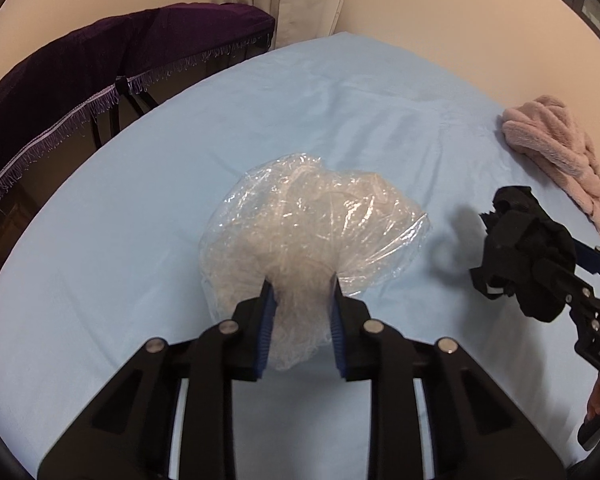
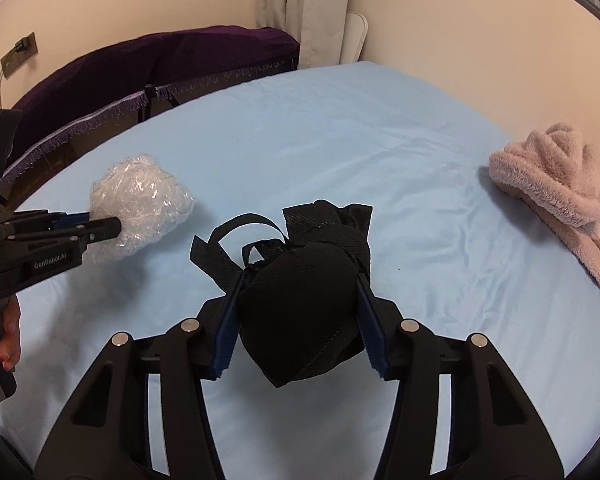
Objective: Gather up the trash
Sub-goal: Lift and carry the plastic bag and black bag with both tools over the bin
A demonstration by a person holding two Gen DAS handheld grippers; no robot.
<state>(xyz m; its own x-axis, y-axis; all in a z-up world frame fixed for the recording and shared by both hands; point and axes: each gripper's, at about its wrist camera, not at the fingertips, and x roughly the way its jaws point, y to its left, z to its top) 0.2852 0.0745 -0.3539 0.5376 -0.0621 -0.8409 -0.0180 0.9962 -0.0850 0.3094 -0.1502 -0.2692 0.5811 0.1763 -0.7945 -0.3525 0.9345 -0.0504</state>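
My left gripper [image 1: 301, 286] is shut on a crumpled clear plastic wrap ball [image 1: 312, 216] and holds it over the light blue bed sheet [image 1: 120, 248]. It also shows in the right wrist view [image 2: 140, 204], clamped by the left gripper [image 2: 114, 226] at the left. My right gripper [image 2: 300, 280] is shut on a bunched black fabric bag [image 2: 300, 312] with loose strap handles, held above the sheet. In the left wrist view the black bag [image 1: 528, 252] and the right gripper [image 1: 572, 276] appear at the right.
A pink fluffy garment [image 2: 560, 200] lies at the right side of the bed, also in the left wrist view [image 1: 560, 152]. A dark purple fringed cover [image 2: 140, 64] drapes furniture beyond the bed's left edge. Beige wall and curtain [image 2: 312, 8] stand behind.
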